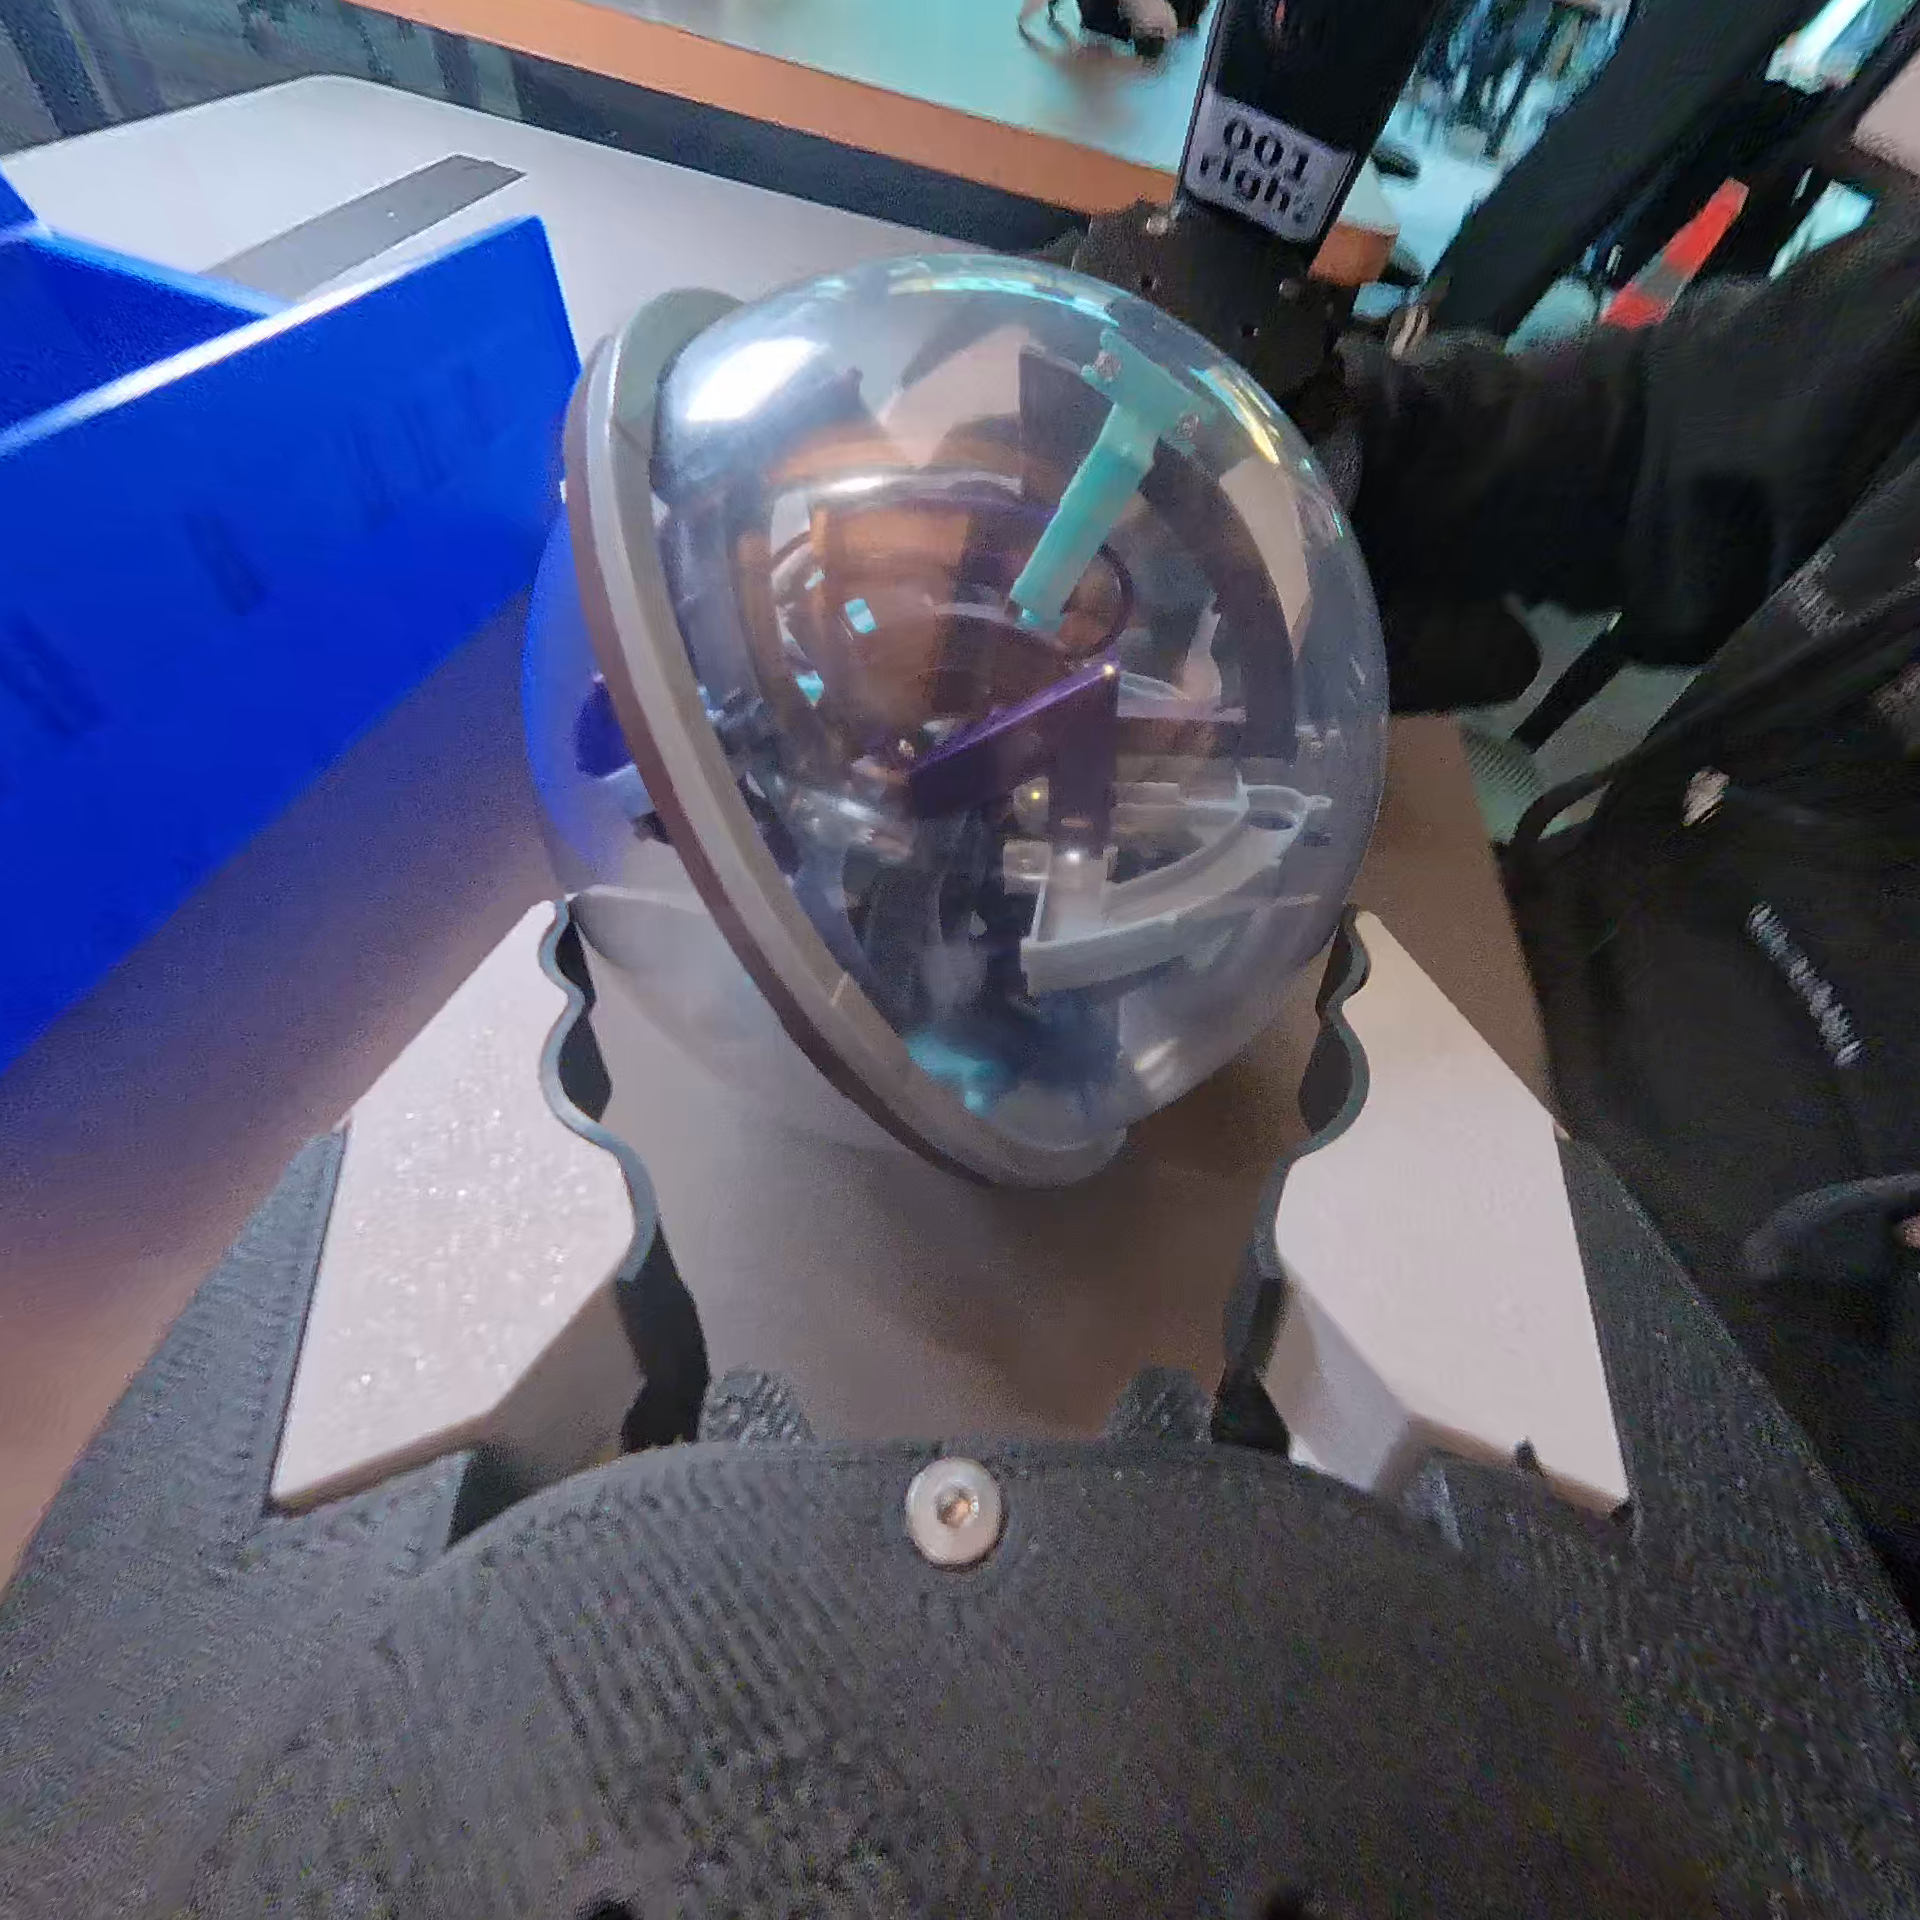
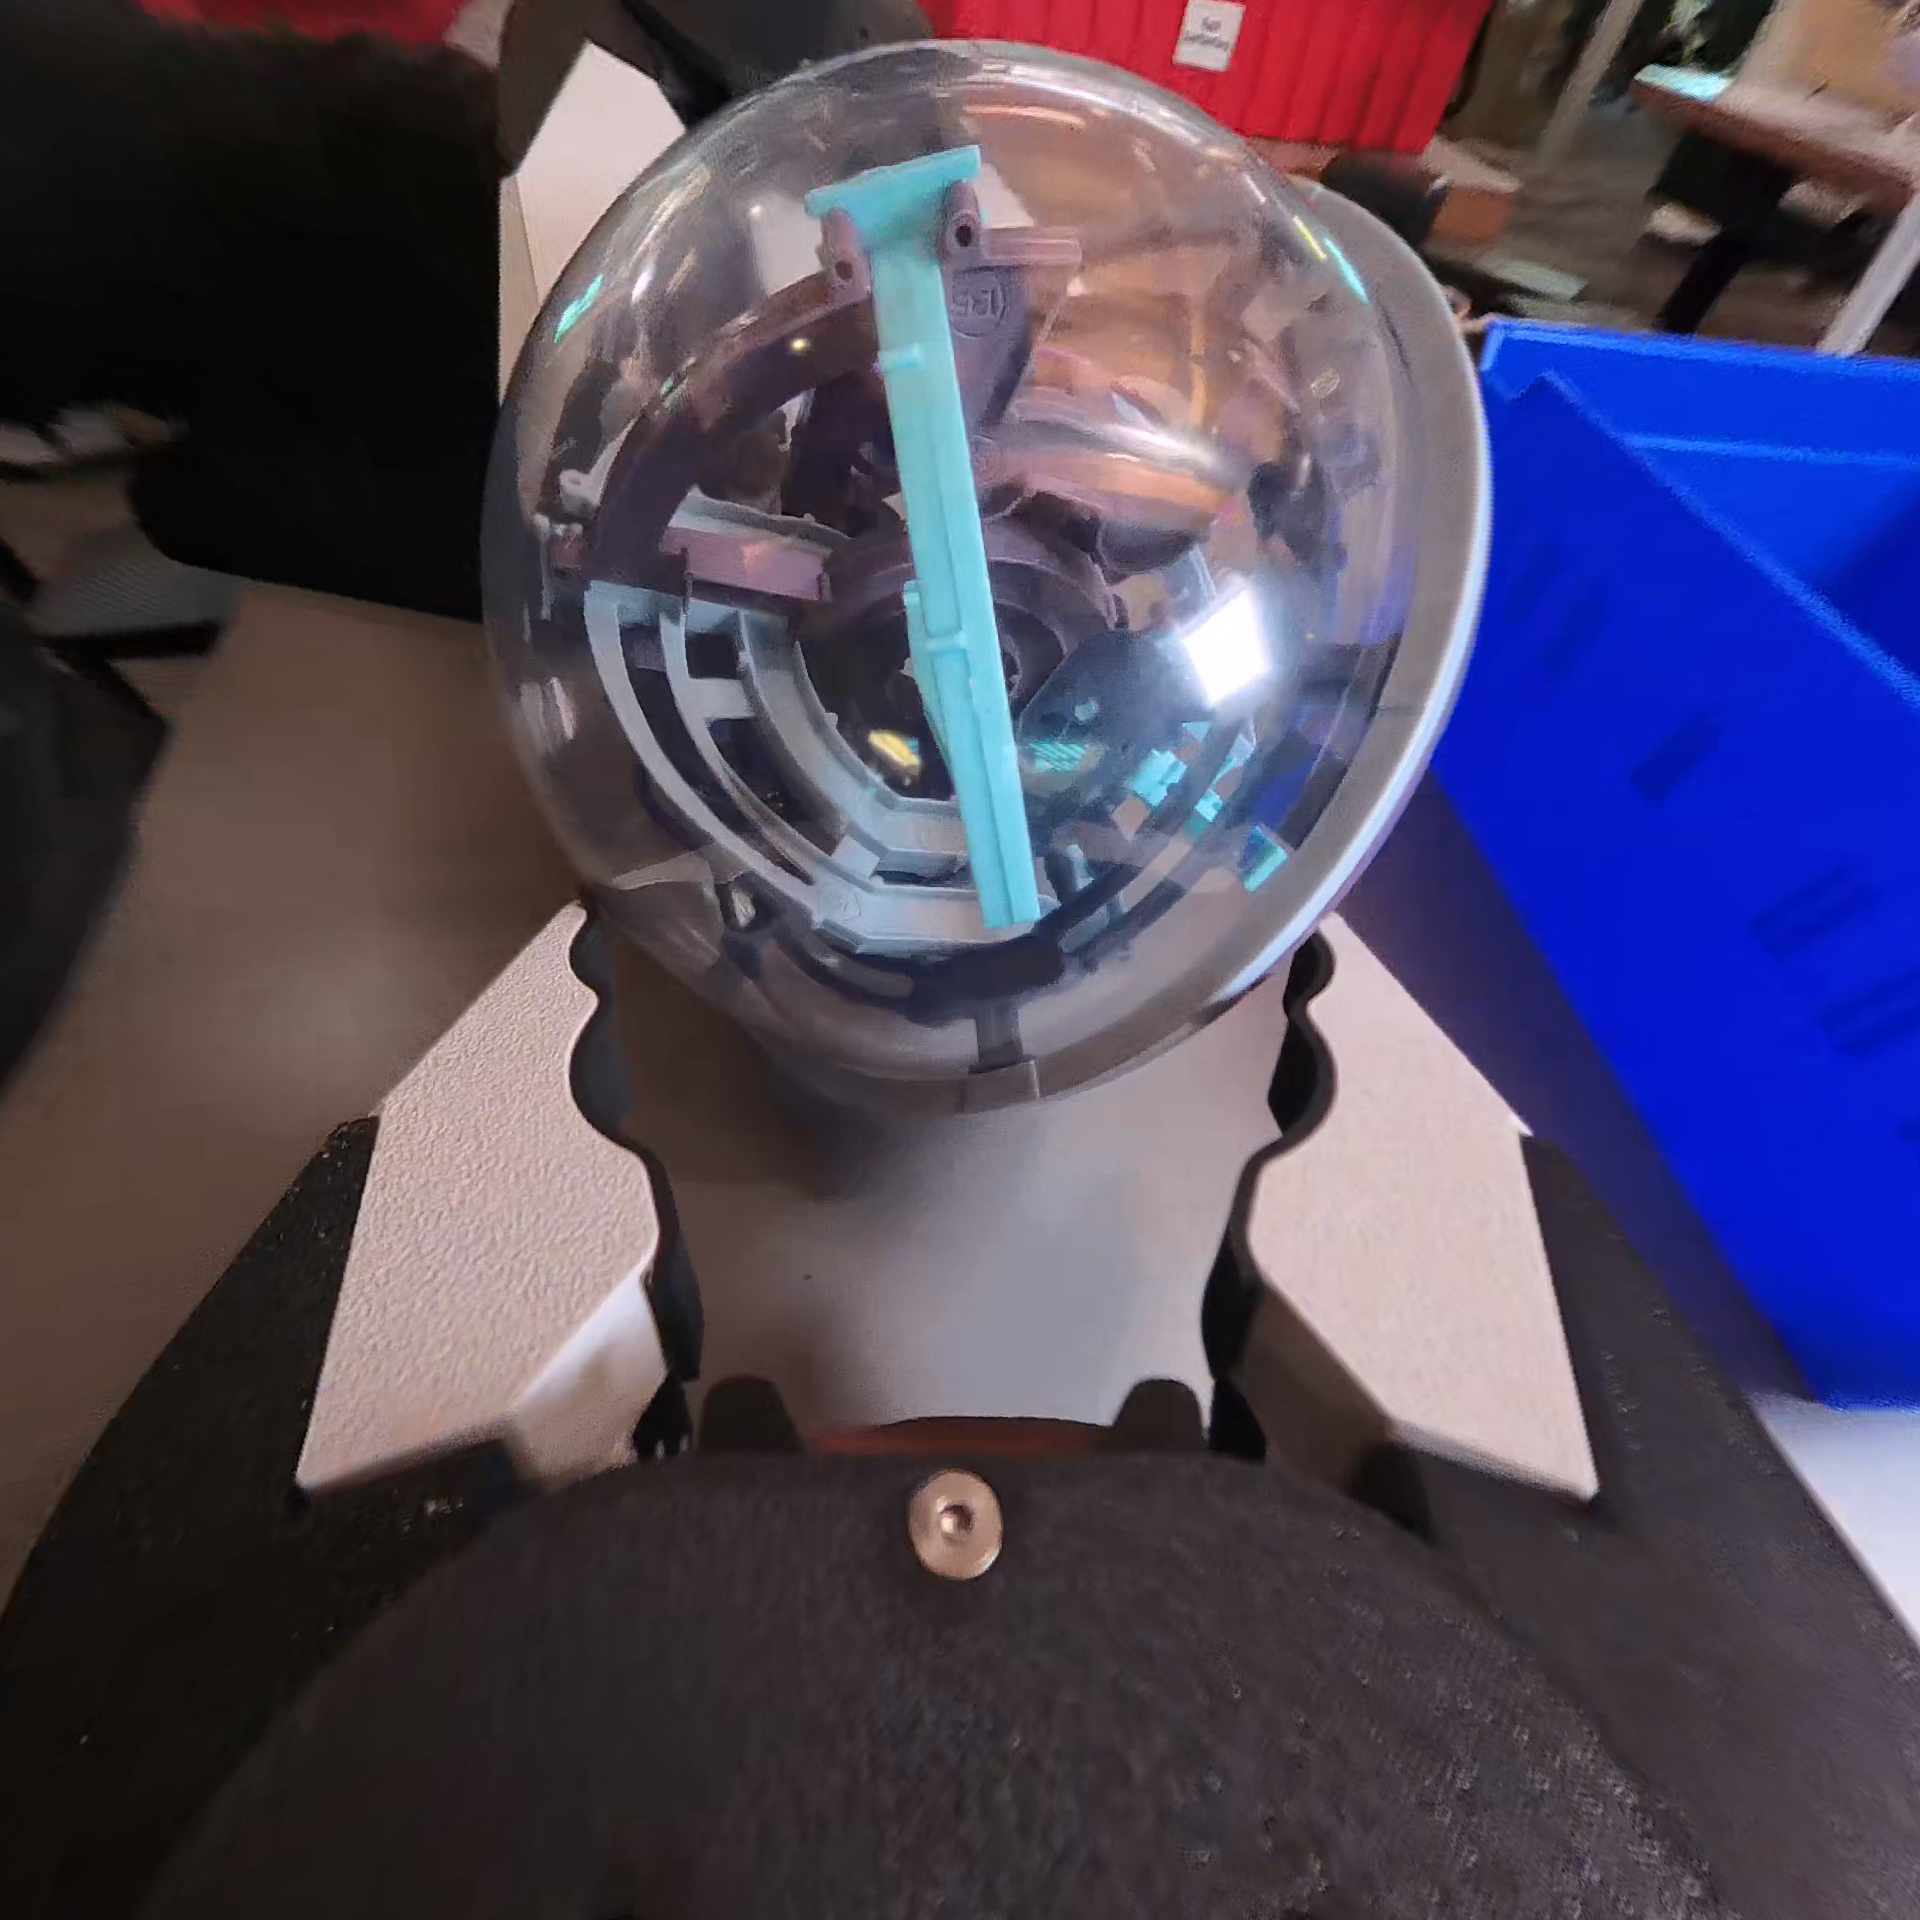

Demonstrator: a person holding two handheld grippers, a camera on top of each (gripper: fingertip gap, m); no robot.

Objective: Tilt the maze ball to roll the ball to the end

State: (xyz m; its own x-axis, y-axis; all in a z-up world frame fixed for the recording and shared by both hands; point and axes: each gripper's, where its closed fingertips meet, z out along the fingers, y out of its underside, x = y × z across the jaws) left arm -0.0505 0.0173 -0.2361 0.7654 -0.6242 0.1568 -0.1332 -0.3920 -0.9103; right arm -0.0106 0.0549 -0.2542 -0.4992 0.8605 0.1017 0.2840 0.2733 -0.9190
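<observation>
Both claws, left claw (image 1: 951, 997) and right claw (image 2: 945, 1023), spread wide, pinching the maze ball (image 1: 966, 717); tilt it slow, keep squeeze even.

In your left wrist view, the maze ball (image 1: 966, 717) sits at center, between the left gripper's (image 1: 956, 956) two fingers, with the table (image 1: 914, 1278) beneath it. The bin (image 1: 260, 582) stands at nine o'clock, just beside the ball. The right gripper (image 1: 1268, 208) rises behind the ball at one o'clock. In your right wrist view, the ball (image 2: 977, 582) lies at twelve o'clock of the right gripper (image 2: 951, 966), and the bin (image 2: 1704, 790) at three o'clock.
</observation>
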